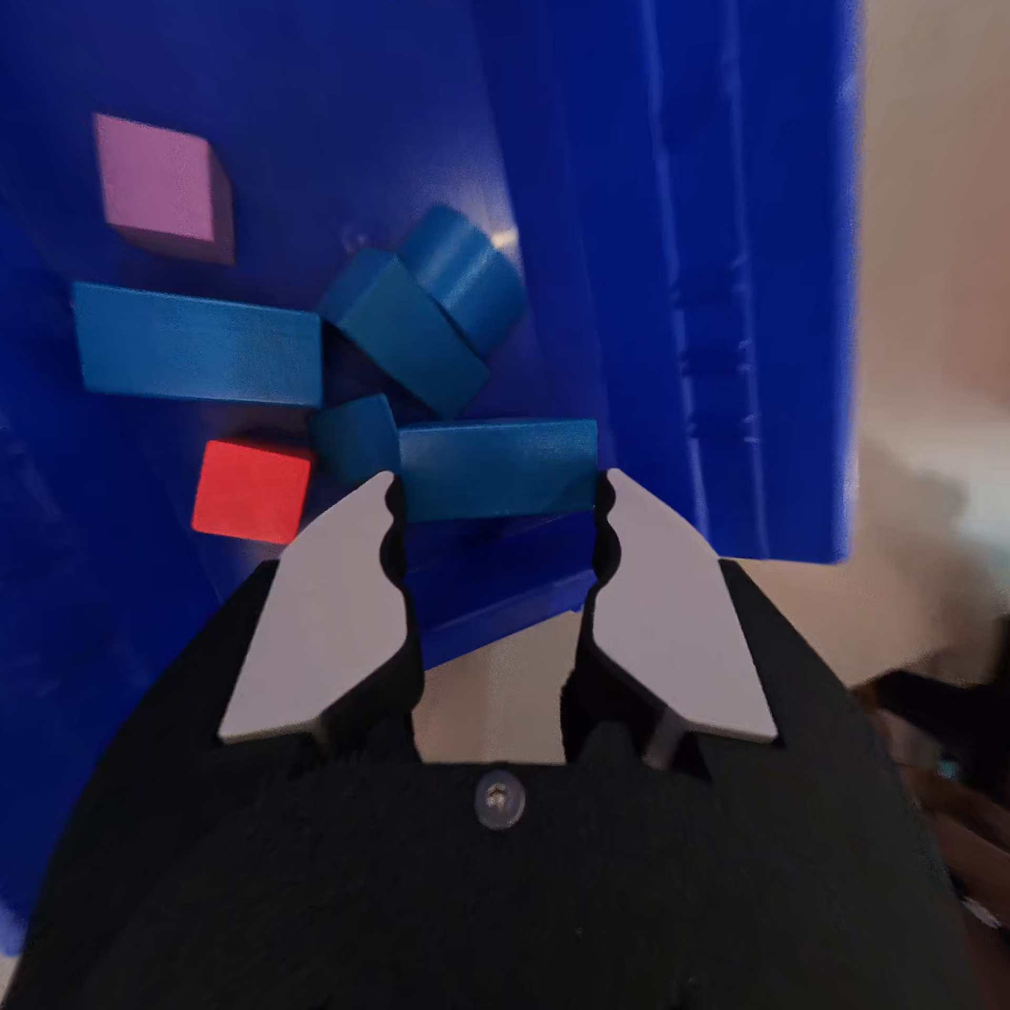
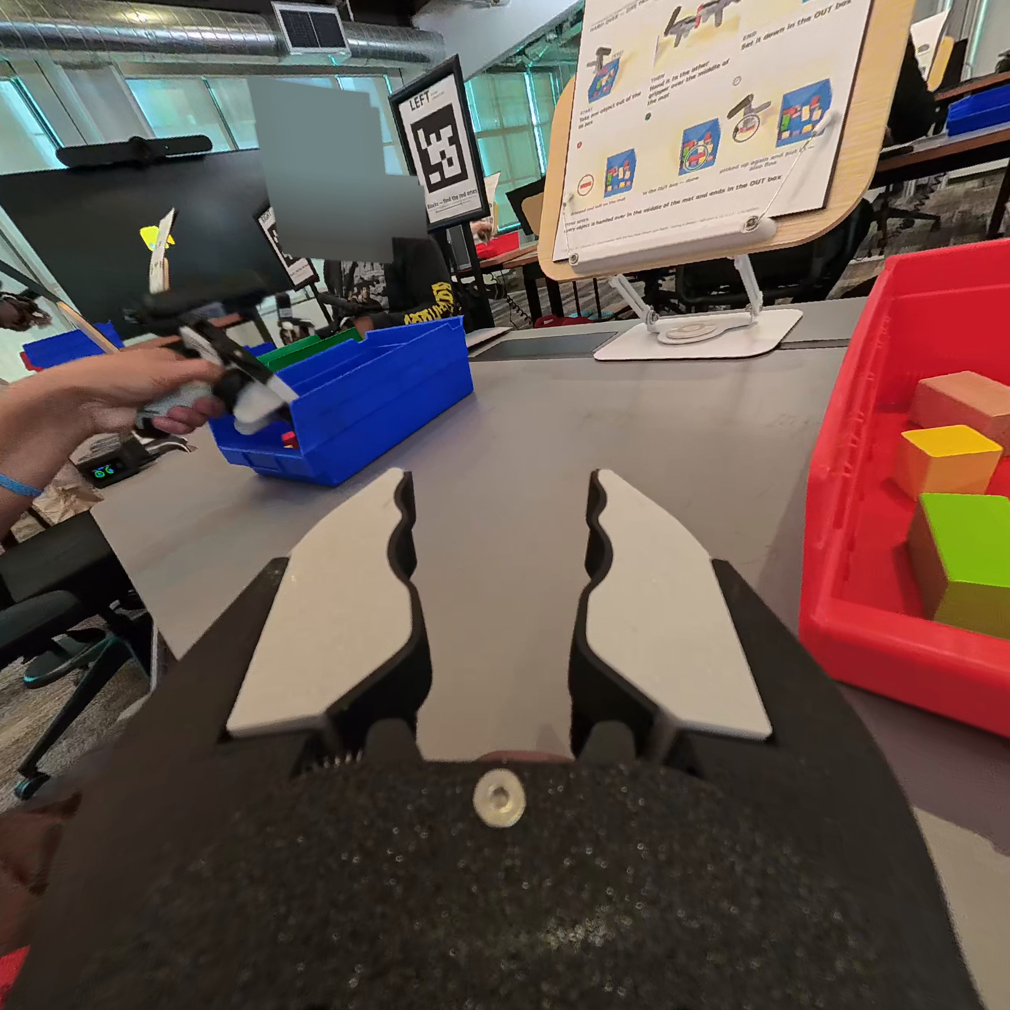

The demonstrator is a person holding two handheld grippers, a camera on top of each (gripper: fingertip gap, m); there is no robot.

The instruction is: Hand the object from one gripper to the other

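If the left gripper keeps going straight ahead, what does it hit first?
Most likely the blue block lying across the left gripper, between its tips, inside the blue bin. Contact may already exist; depth is unclear.

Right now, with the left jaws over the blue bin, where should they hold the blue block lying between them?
Grip the blue block across its two short ends, coming straight from above into the blue bin. It lies crosswise between the left gripper fingertips, its ends facing them, apparently free; another block crowds its left end.
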